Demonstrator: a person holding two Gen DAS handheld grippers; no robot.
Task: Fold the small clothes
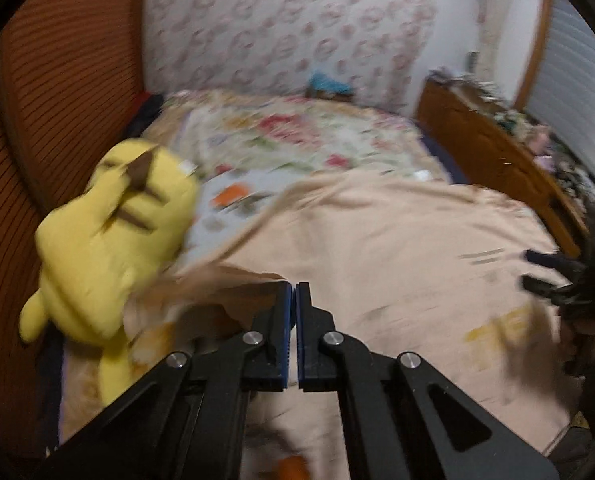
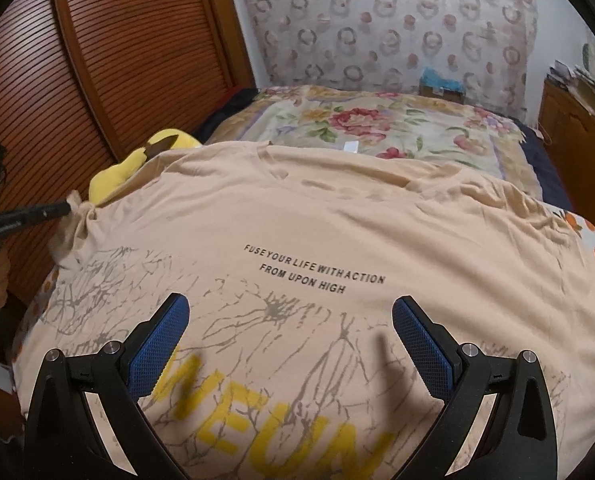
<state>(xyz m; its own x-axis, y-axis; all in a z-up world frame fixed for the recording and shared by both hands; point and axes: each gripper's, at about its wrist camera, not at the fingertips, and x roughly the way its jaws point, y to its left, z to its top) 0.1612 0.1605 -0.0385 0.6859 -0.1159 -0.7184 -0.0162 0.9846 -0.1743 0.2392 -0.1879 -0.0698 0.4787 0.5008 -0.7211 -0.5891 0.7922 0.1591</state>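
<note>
A beige T-shirt (image 2: 337, 220) with black lettering and yellow letters lies spread over the bed. In the left wrist view the same T-shirt (image 1: 377, 240) is blurred. My left gripper (image 1: 296, 286) is shut, with the shirt's left edge bunched at its tips. The right wrist view shows that left gripper (image 2: 63, 209) at the far left, pinching the fabric and lifting it slightly. My right gripper (image 2: 291, 312) is open above the print, with nothing between its blue pads. It also shows at the right edge of the left wrist view, the right gripper (image 1: 537, 272) with its fingers apart.
A yellow plush toy (image 1: 109, 248) lies at the bed's left side, next to the lifted shirt edge, and is partly hidden behind the shirt as the plush toy (image 2: 137, 160). A floral bedspread (image 2: 377, 120) covers the far bed. Slatted wooden doors (image 2: 117, 60) stand left, a wooden cabinet (image 2: 577, 140) right.
</note>
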